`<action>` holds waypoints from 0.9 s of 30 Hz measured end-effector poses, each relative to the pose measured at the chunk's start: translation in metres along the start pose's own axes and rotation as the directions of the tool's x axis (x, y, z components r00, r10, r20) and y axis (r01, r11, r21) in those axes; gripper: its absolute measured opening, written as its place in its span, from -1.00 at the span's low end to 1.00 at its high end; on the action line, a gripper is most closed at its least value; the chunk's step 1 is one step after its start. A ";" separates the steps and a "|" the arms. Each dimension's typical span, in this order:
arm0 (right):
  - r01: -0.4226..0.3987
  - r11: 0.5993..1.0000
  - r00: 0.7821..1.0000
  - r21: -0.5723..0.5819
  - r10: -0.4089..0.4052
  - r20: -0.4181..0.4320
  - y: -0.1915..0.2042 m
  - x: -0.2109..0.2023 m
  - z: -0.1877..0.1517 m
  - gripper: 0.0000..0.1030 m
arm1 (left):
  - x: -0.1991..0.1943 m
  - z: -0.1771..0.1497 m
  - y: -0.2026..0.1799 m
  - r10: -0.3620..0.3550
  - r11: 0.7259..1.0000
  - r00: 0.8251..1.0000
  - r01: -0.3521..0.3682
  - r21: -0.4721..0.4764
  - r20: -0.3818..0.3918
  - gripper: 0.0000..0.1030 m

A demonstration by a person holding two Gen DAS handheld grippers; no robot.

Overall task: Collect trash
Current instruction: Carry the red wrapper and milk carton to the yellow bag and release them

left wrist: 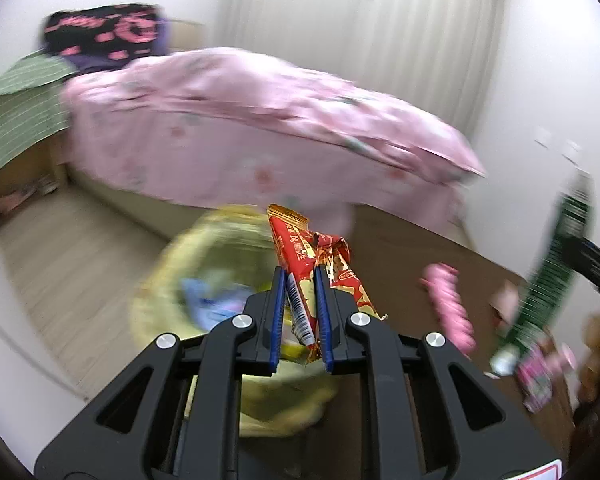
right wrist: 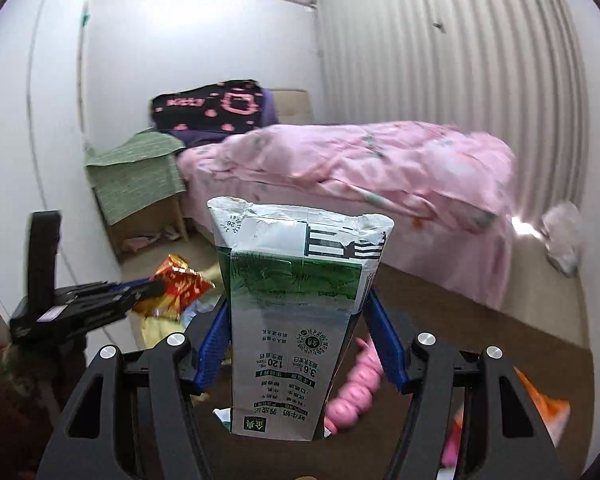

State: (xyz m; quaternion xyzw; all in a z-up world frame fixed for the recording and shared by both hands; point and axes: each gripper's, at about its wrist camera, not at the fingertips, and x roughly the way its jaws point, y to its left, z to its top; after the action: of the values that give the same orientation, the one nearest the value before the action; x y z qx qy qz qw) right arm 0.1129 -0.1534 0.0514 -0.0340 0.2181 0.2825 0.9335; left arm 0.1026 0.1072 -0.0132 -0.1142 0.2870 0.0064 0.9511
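Two pieces of trash are already in hand, one per gripper, and the landmark that matters is the yellow bag (left wrist: 220,280), which sits open-mouthed on the floor beside the brown table (left wrist: 420,248).

The left gripper (left wrist: 302,276) has its blue pads drawn narrow on a red and gold snack wrapper (left wrist: 300,252). The wrapper's long axis runs forward along the fingers, its crimped end sticking out past the tips. Seen from the left wrist, the yellow bag lies directly beneath and just ahead of that wrapper, its rim showing on either side of the fingers, with something pale blue already inside. So the left hand is the nearer of the two to the bag, and by my reading a release would drop the wrapper into it or very close to the rim.

The right gripper (right wrist: 300,312) is clamped on a green and white milk carton (right wrist: 296,312), held with its torn top pointing away from the camera. From the right wrist, the yellow bag (right wrist: 156,328) lies off to the left of the carton, beyond the left gripper (right wrist: 156,290), so the carton would have to travel leftward to reach it.

A pink ridged item (right wrist: 356,392) lies on the table, well to the right of the bag.
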 end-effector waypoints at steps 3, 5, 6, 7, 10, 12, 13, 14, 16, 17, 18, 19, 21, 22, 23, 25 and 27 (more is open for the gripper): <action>-0.062 0.998 0.998 -0.015 0.063 0.020 0.008 0.020 0.015 0.17 | 0.017 -0.001 0.028 0.039 0.994 0.999 -0.041 -0.104 -0.021 -0.72; -0.094 0.995 0.995 -0.025 0.095 0.032 0.013 0.037 0.024 0.17 | 0.033 -0.008 0.033 0.016 0.992 0.999 -0.022 -0.127 -0.047 -0.72; -0.117 0.993 0.992 -0.031 0.118 0.034 0.016 0.050 0.029 0.17 | 0.044 -0.011 0.030 0.001 0.993 0.998 -0.009 -0.114 -0.068 -0.72; -0.131 0.991 0.991 -0.031 0.132 0.033 0.018 0.059 0.032 0.17 | 0.058 -0.016 0.026 -0.005 0.996 0.994 -0.004 -0.086 -0.107 -0.72; -0.170 0.985 0.985 -0.032 0.171 0.018 0.024 0.091 0.037 0.17 | 0.097 -0.036 0.022 0.091 0.996 0.969 -0.093 0.001 -0.229 -0.72; -0.193 0.981 0.981 -0.037 0.193 -0.001 0.026 0.111 0.036 0.17 | 0.111 -0.044 0.027 0.206 0.979 0.947 -0.200 0.048 -0.246 -0.72; -0.209 0.977 0.978 -0.036 0.208 -0.013 0.028 0.123 0.035 0.17 | 0.114 -0.047 0.032 0.241 0.970 0.938 -0.235 0.055 -0.250 -0.72; -0.221 0.975 0.975 -0.034 0.220 -0.024 0.030 0.130 0.034 0.17 | 0.116 -0.049 0.038 0.252 0.968 0.934 -0.248 0.049 -0.255 -0.72; -0.252 0.967 0.966 -0.023 0.251 -0.055 0.033 0.154 0.029 0.17 | 0.116 -0.049 0.043 0.240 0.970 0.935 -0.242 0.021 -0.261 -0.74; -0.261 0.965 0.963 -0.018 0.260 -0.067 0.034 0.163 0.026 0.17 | 0.116 -0.049 0.046 0.221 0.974 0.940 -0.228 0.005 -0.258 -0.74; -0.271 0.962 0.959 -0.014 0.269 -0.084 0.035 0.175 0.023 0.17 | 0.116 -0.049 0.046 0.204 0.977 0.946 -0.212 -0.006 -0.254 -0.74; -0.277 0.961 0.956 -0.009 0.275 -0.099 0.036 0.185 0.019 0.17 | 0.113 -0.049 0.046 0.180 0.981 0.952 -0.192 -0.024 -0.248 -0.74; -0.282 0.959 0.952 0.006 0.280 -0.127 0.037 0.201 0.011 0.17 | 0.106 -0.045 0.050 0.117 0.987 0.965 -0.139 -0.079 -0.234 -0.74; -0.283 0.959 0.949 0.016 0.282 -0.143 0.037 0.208 0.007 0.17 | 0.101 -0.045 0.051 0.096 0.988 0.969 -0.121 -0.099 -0.227 -0.74; -0.283 0.959 0.947 0.022 0.283 -0.152 0.037 0.212 0.004 0.17 | 0.098 -0.043 0.053 0.084 0.988 0.972 -0.110 -0.111 -0.220 -0.74; -0.290 0.956 0.936 0.038 0.292 -0.196 0.037 0.222 -0.004 0.17 | 0.095 -0.041 0.052 0.065 0.988 0.975 -0.093 -0.126 -0.213 -0.73; -0.297 0.953 0.909 0.069 0.304 -0.287 0.036 0.236 -0.013 0.17 | 0.091 -0.039 0.055 0.039 0.984 0.979 -0.072 -0.165 -0.199 -0.59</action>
State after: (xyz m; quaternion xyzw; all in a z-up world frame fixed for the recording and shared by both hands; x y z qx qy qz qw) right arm 0.2640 -0.0042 -0.0588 -0.0305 0.3604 0.4117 0.8365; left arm 0.1531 0.1467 -0.1067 -0.1874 0.3801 0.0463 0.9046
